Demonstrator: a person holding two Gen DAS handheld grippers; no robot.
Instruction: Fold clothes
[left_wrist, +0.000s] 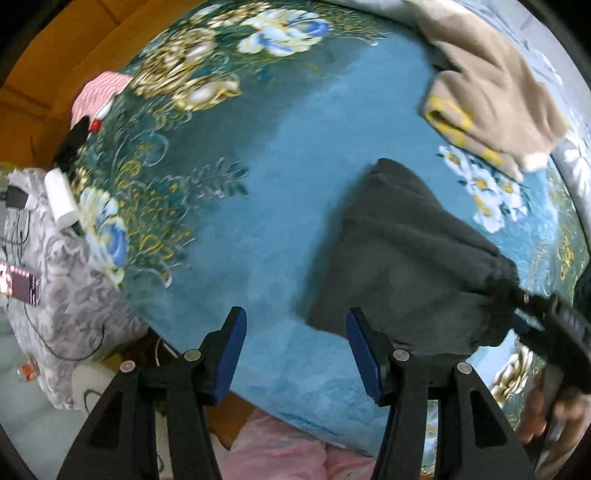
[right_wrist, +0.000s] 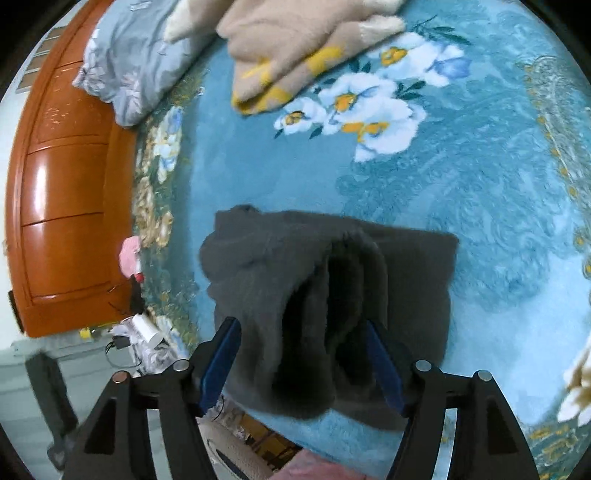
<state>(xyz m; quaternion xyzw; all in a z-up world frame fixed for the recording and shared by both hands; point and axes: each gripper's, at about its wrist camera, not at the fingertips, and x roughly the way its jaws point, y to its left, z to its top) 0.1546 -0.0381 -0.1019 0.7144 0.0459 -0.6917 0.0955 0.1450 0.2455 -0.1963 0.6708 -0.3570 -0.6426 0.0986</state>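
Right tongs grasp the dark grey garment; left tongs gape empty beside it.

Both views are evenly lit by soft daylight, with only faint shadows under the dark garment on the blue blanket. A white glare streak sits on the glossy orange headboard. Fisheye bending curves everything near the black round borders, and motion blur softens the beige clothes and flower prints.
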